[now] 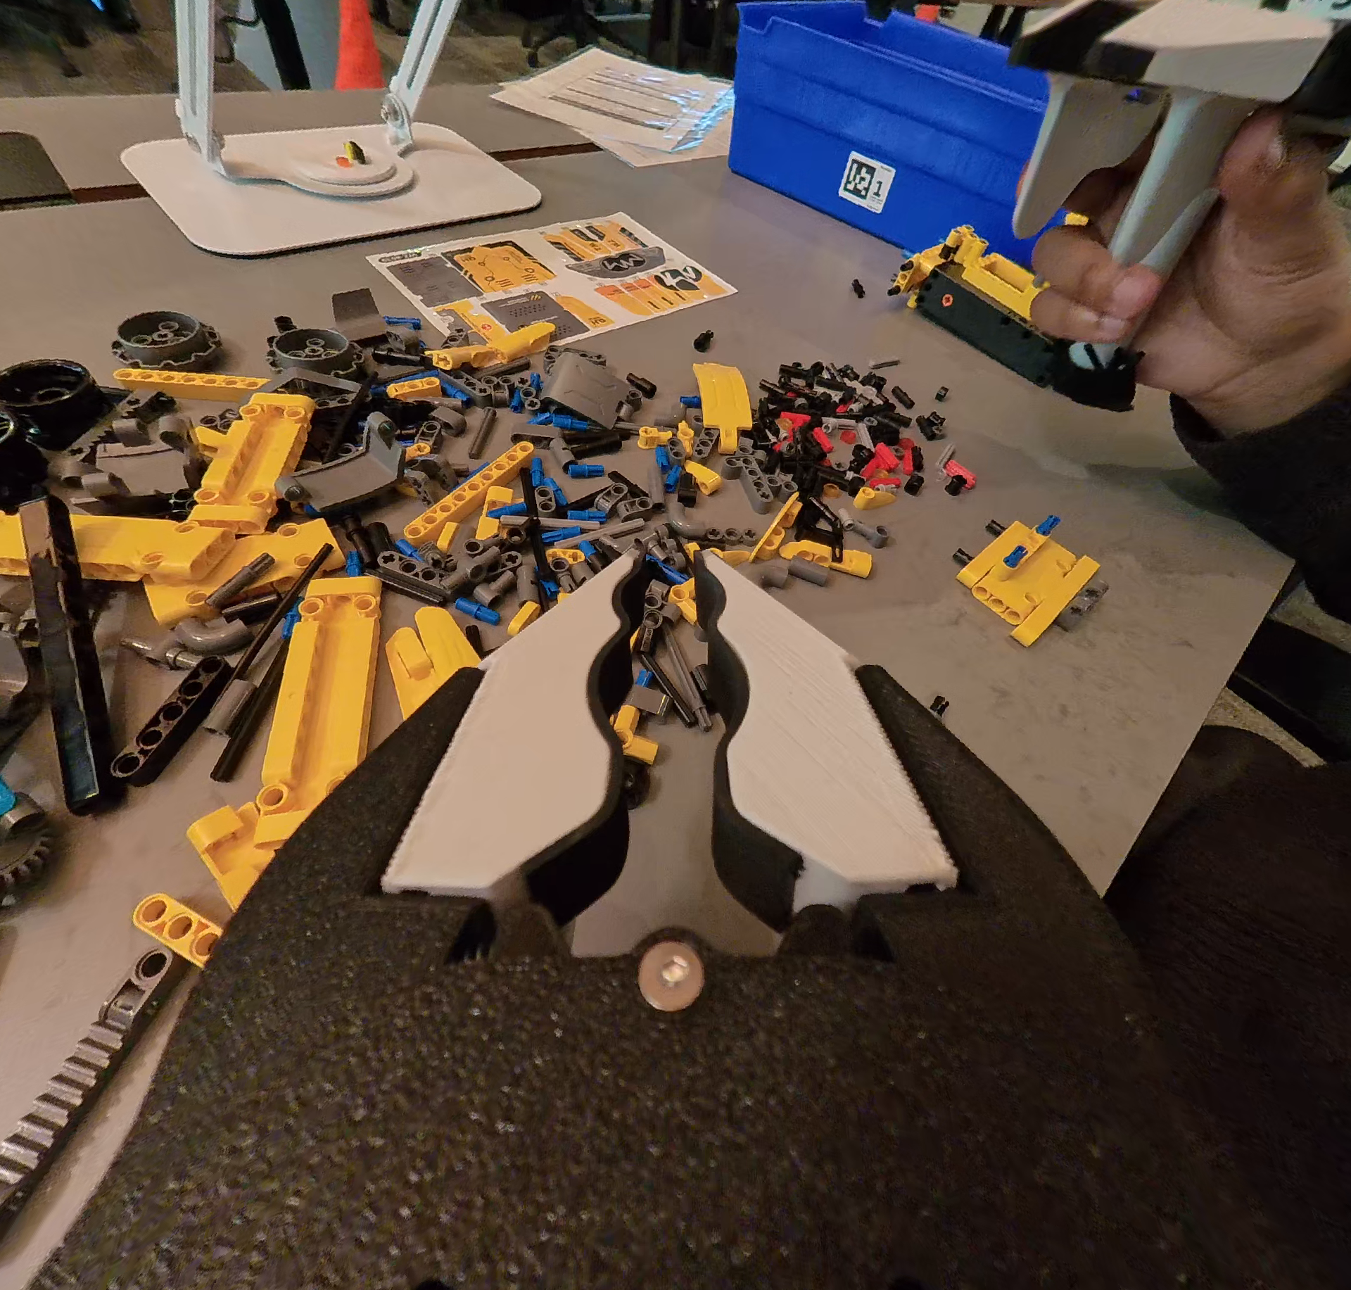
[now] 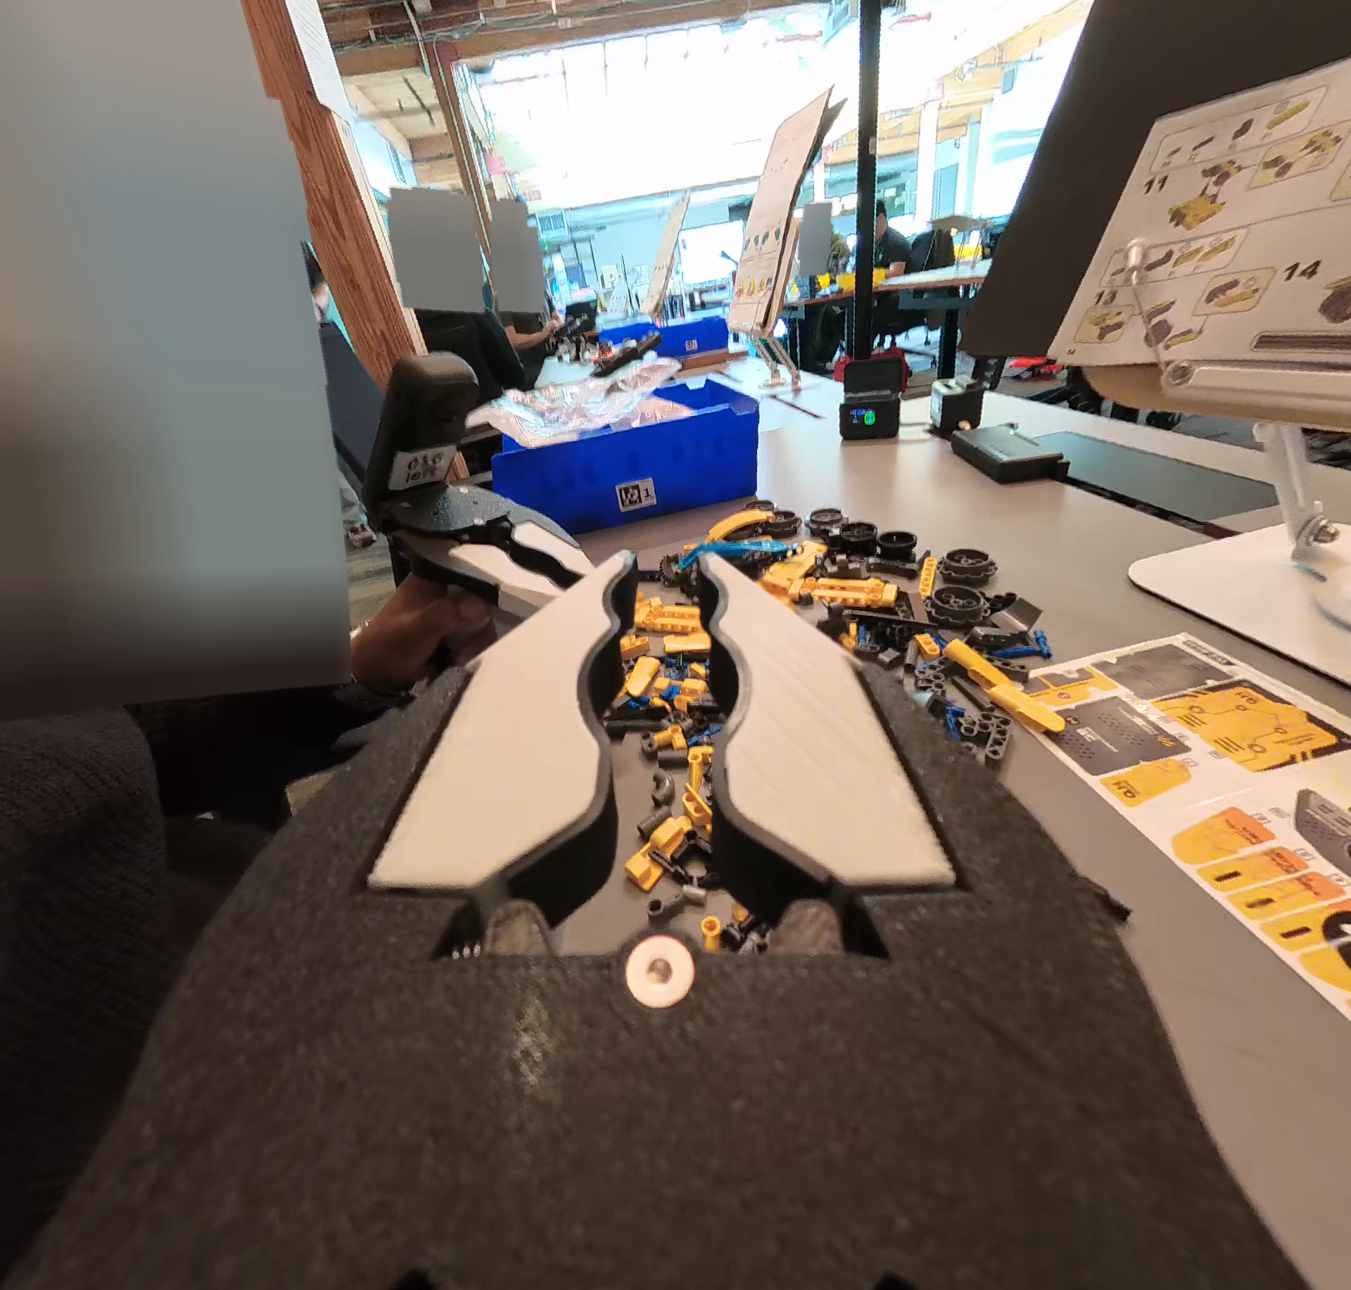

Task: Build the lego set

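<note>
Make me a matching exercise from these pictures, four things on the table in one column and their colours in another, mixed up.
Things:
1. bin
2. stand base
3. long beam
4. small sub-assembly lying apart at the table's right edge

Colours:
A. white
B. mostly yellow
C. blue
D. black

Pairs: 1-C, 2-A, 3-D, 4-B
</note>
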Tool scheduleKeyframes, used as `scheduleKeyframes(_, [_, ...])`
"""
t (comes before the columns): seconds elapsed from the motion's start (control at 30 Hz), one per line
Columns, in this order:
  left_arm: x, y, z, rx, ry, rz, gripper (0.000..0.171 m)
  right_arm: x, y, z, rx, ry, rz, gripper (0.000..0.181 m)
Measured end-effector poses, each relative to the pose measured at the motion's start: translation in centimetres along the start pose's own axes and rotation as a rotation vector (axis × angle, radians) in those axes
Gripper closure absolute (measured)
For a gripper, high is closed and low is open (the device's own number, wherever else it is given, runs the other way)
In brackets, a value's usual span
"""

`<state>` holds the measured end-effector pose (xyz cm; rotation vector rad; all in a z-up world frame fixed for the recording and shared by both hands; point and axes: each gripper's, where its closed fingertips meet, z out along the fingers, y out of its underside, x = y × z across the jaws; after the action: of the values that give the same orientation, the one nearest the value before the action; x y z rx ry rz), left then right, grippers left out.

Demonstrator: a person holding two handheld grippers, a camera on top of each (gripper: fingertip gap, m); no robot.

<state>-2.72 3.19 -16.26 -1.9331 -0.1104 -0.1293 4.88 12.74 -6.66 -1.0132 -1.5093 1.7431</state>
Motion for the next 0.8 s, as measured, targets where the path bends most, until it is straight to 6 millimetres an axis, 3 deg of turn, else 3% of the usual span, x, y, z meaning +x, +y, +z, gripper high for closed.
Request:
scheduleKeyframes(0.07, [0.0,0.0,0.0,-0.002,-0.002,0.003,0.16,-0.1,0.8,0.3,-0.044,-0.003,-0.023,0.181])
scheduleKeyframes(0.4, [0.1,0.1,0.1,-0.011,-0.011,0.02,0.16,3.7,8.1,0.7,-0.519,0.287,-0.431,0.181])
scheduleKeyframes(0.53, [0.2,0.2,0.2,-0.018,-0.021,0.037,0.16,3.9,9.0,0.7,-0.587,0.321,-0.567,0.181])
scheduleKeyframes(0.8, [0.3,0.4,0.4,-0.035,-0.032,0.063,0.16,3.7,8.8,0.7,-0.574,0.316,-0.566,0.181])
